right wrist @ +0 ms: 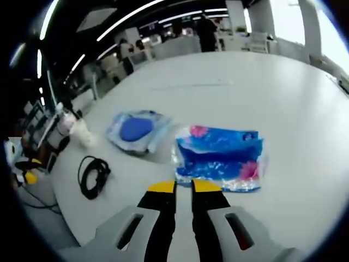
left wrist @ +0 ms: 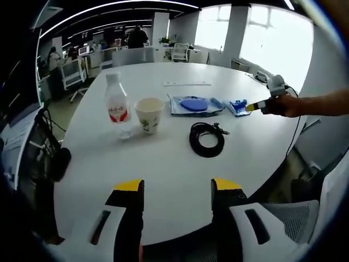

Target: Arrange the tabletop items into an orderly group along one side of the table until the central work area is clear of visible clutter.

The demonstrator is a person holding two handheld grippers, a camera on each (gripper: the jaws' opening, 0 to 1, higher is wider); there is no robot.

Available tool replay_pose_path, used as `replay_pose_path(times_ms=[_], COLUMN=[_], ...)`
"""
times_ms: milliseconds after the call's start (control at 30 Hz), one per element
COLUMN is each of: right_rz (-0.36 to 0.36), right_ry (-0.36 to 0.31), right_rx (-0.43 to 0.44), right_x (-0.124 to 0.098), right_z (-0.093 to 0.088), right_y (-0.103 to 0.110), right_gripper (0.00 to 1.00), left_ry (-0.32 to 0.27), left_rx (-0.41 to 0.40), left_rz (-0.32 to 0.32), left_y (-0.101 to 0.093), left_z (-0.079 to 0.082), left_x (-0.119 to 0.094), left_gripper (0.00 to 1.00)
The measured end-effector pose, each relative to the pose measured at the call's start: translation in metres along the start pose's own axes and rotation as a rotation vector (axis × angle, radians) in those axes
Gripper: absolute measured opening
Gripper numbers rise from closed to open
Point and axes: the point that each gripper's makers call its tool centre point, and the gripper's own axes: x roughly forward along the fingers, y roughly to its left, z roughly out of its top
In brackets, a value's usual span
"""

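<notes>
**Five items strung across the white tabletop**

In the left gripper view, one water bottle (left wrist: 116,105) stands upright left of centre, one paper cup (left wrist: 149,114) just beside it. One blue pouch (left wrist: 194,105), one blue wipes packet (left wrist: 236,106) and one coiled black cable (left wrist: 206,139) lie to the right. The packet's long axis runs left to right in the right gripper view, just above the right tongs (right wrist: 184,186), nearly closed and empty. The left tongs (left wrist: 178,185) gape wide, empty, over bare tabletop (left wrist: 180,76).
</notes>
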Motion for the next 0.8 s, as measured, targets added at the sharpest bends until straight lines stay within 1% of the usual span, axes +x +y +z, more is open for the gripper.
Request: replay_pose_path(times_ms=[233,400,600,700,800], right_rz=[0.049,0.075,0.092,0.096,0.098], right_ry=[-0.011,-0.017,-0.021,-0.02,-0.019], right_rx=[-0.007,-0.006,0.01,0.017,0.03], right_x=[0.014,0.023,0.029,0.031,0.033], right_z=[0.013,0.021,0.025,0.026,0.026], right_y=[0.02,0.029,0.036,0.038,0.038], right_gripper=[0.08,0.09,0.1,0.11,0.11], left_ry=[-0.002,-0.015,-0.047,-0.069,-0.079], left_rx=[0.01,0.02,0.031,0.042,0.057], left_rz=[-0.026,-0.057,-0.103,-0.134,-0.158], left_y=[-0.01,-0.022,-0.039,-0.052,-0.06], left_z=[0.008,0.023,0.052,0.073,0.09], left_x=[0.008,0.019,0.038,0.051,0.064], left_gripper=[0.48,0.48,0.46,0.45,0.44])
